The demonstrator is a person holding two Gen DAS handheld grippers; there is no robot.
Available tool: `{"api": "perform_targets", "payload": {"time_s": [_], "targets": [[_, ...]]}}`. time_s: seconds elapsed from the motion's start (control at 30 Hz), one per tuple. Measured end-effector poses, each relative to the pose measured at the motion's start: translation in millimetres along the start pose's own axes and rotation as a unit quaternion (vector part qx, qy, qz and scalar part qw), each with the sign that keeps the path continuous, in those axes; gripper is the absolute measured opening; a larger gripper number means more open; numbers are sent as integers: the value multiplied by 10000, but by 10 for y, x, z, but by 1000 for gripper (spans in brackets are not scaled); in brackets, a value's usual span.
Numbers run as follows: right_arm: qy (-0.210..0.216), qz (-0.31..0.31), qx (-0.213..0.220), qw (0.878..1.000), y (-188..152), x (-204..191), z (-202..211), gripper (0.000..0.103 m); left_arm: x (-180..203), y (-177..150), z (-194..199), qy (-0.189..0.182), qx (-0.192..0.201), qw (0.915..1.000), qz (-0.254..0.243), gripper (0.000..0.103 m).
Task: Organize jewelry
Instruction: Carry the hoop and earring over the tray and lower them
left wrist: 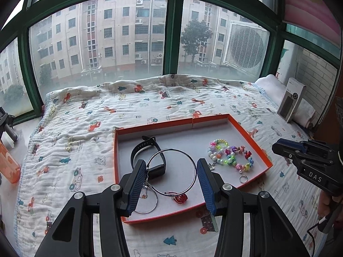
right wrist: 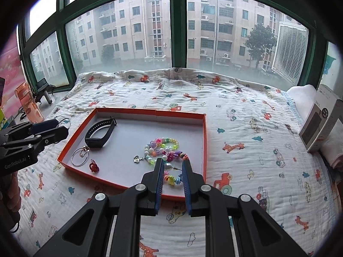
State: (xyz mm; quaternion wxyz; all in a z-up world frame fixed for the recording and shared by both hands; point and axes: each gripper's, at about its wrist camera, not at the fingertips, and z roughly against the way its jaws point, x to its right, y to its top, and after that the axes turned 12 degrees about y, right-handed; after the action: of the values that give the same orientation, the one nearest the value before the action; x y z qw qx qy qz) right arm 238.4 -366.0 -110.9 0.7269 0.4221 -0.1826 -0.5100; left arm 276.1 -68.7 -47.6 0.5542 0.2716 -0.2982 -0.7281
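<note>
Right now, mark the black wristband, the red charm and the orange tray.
black wristband [right wrist: 100, 133], right wrist view, band's front side.
red charm [right wrist: 94, 167], right wrist view, charm's middle.
orange tray [right wrist: 128, 111], right wrist view, far rim.

Soft grey daylight comes in through the big window [left wrist: 100, 36] and makes the bed [left wrist: 150, 98] bright with only faint shadows, while both pictures stay sharp in the middle but bend round and turn black at the corners.
</note>
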Motion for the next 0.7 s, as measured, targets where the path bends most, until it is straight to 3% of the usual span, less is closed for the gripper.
{"api": "perform_targets", "payload": {"time_s": [0.3, 0.7], "targets": [[93, -39, -191, 9998, -65, 44, -238, 20, 34, -93, -358, 7, -296, 9996, -16, 52], [110, -129, -283, 9995, -107, 78, -351, 20, 42, -120, -500, -1, -407, 9992, 43, 52]]}}
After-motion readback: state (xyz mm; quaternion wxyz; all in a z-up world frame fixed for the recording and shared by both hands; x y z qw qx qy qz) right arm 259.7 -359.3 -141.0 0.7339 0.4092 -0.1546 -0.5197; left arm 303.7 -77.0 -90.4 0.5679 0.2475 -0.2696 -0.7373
